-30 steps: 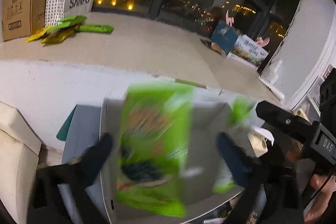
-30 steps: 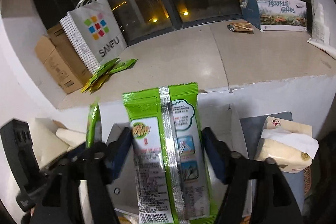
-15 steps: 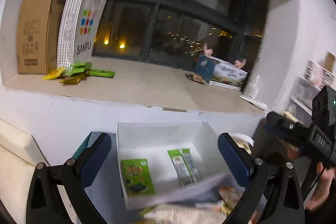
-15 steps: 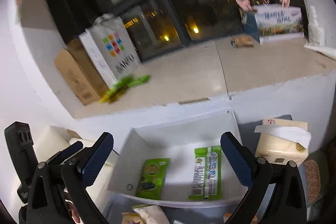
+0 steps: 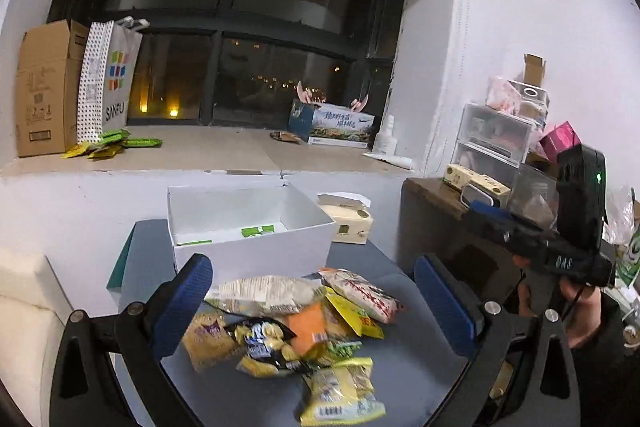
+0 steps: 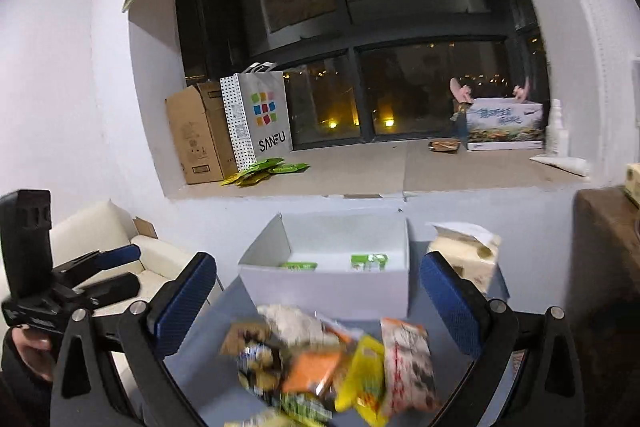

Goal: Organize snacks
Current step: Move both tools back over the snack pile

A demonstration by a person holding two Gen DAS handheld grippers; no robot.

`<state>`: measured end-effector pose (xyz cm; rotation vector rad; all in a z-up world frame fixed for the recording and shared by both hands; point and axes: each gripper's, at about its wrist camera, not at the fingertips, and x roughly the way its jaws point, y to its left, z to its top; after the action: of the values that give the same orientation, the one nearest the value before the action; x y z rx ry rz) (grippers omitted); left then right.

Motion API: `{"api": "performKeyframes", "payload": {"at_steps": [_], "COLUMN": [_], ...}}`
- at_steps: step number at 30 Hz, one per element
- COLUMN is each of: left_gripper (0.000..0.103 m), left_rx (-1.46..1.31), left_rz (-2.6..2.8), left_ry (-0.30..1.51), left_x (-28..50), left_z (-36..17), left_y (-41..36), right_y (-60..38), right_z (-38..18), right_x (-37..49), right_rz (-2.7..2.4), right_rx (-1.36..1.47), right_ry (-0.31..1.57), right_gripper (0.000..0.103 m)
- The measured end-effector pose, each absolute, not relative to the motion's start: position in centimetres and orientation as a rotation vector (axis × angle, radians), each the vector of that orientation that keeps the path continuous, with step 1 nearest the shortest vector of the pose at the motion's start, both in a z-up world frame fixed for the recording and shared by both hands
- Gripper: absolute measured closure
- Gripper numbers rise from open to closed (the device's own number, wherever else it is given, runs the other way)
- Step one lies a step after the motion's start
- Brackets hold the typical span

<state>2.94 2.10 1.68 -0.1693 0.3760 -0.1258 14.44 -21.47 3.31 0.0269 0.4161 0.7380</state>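
Grey table | left gripper spread wide, empty | right gripper spread wide, empty, above snack pile

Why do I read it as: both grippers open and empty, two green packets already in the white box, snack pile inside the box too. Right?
One thing is off: the snack pile is not in the white box; it lies on the table in front of it, as the left wrist view shows. The rest holds: the left gripper and right gripper are open and empty, and two green packets lie inside the box.
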Motion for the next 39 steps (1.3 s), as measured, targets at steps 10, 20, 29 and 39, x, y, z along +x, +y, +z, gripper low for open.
{"api": "performKeyframes", "payload": {"at_steps": [10,20,29,39], "left_gripper": [0.0,0.0,0.0,0.0], "left_rx": [-0.203,-0.226,-0.213,-0.217], "left_rz": [-0.086,-0.066,-0.071,-0.078], "left_ry": [0.408,0.432,0.446,0.459], "left_x": [-2.1,-2.2,-2.1,-2.1], "left_z": [-1.0,-2.2,-3.0,-3.3], "left_y": [1.3,2.1,1.5,1.8], "right_y": [-26.9,-27.7,-26.2,-24.3], "right_z": [-2.3,-5.0,-7.2,-10.0], "right_x": [8.7,10.1,11.2,18.4], "right_rz": [0.691,0.637,0.658,0.708], "right_rx": [-0.012,-0.02,-0.046,-0.006], "right_ry": [0.524,0.604,0.672,0.815], "right_gripper": [0.0,0.0,0.0,0.0]}}
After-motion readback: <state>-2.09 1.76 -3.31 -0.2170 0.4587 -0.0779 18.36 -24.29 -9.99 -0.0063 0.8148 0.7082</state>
